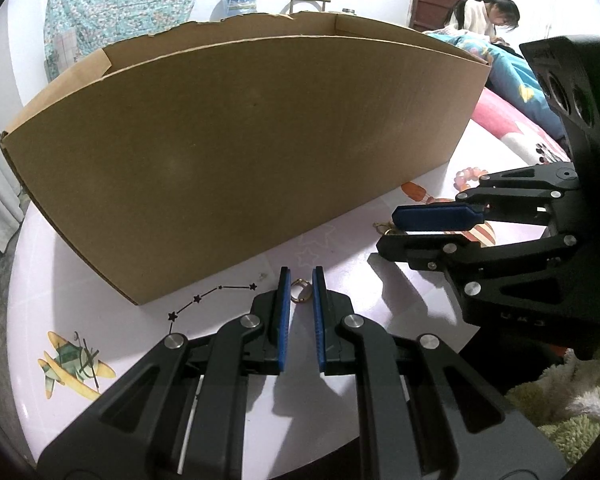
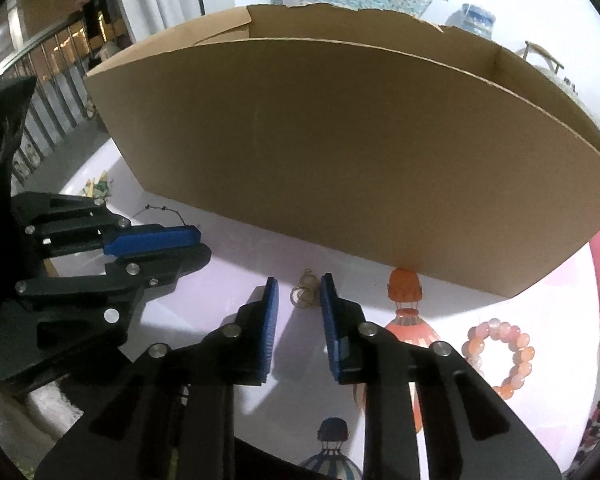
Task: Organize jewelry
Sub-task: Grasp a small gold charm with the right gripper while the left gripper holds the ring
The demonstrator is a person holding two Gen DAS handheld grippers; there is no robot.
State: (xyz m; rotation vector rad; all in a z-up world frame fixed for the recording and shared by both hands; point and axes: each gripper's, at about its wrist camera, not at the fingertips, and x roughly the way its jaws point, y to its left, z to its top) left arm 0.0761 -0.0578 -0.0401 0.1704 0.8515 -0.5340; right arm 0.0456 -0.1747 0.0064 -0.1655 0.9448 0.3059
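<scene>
On the pale lilac tabletop printed with cartoon planes and balloons (image 1: pixel 112 344), a large open brown cardboard box (image 1: pixel 236 152) fills the back of both views, its near wall standing just beyond the jewelry. To the right, well apart from the box corner, lies a pink-and-orange beaded bracelet (image 2: pixel 500 356); it looks light, probably strung on elastic, so it should flex when lifted and is best taken across one side of the loop. The left gripper (image 1: pixel 300 292) has its blue pads drawn nearly together around a small gold ring (image 1: pixel 300 291), which appears pinched upright between them, just in front of the box. The right gripper (image 2: pixel 298 300) stands a little spread, with a small gold earring with a wire hook (image 2: pixel 303 294) lying on the table between its fingertips, seemingly not yet pressed. Such pieces are very light, hard, smooth and thin, so I judge they will slip or flip easily; the pads should close squarely across the metal loop, low against the table. The earring looks like two linked pale gold hoops, slightly blurred.
</scene>
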